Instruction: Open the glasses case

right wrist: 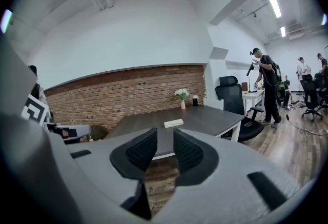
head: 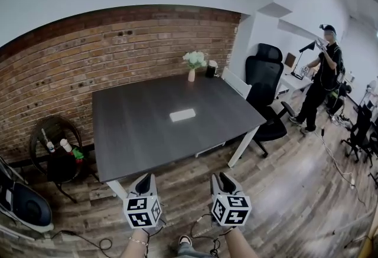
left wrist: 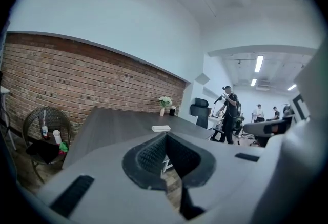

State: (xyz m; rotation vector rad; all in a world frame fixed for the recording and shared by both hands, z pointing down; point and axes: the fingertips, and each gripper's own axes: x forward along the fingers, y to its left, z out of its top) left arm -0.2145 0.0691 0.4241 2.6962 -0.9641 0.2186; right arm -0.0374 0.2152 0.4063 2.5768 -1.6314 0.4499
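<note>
The white glasses case (head: 182, 114) lies closed and flat near the middle of the dark table (head: 136, 144). Both grippers hang side by side over the wooden floor, short of the table's near edge and well away from the case. My left gripper (head: 144, 179) is shut, its pads meeting at the tips with nothing between them. My right gripper (head: 222, 179) is open and empty. The left gripper view looks past my left gripper (left wrist: 165, 137) to the case (left wrist: 161, 128) far ahead. In the right gripper view the case (right wrist: 173, 123) lies beyond my right gripper (right wrist: 164, 133).
A vase of white flowers (head: 194, 63) and a dark cup (head: 210, 70) stand at the table's far edge. A black office chair (head: 267, 94) is at the right, a wicker chair (head: 54, 147) with bottles at the left. A person (head: 320, 82) stands far right. Cables lie on the floor.
</note>
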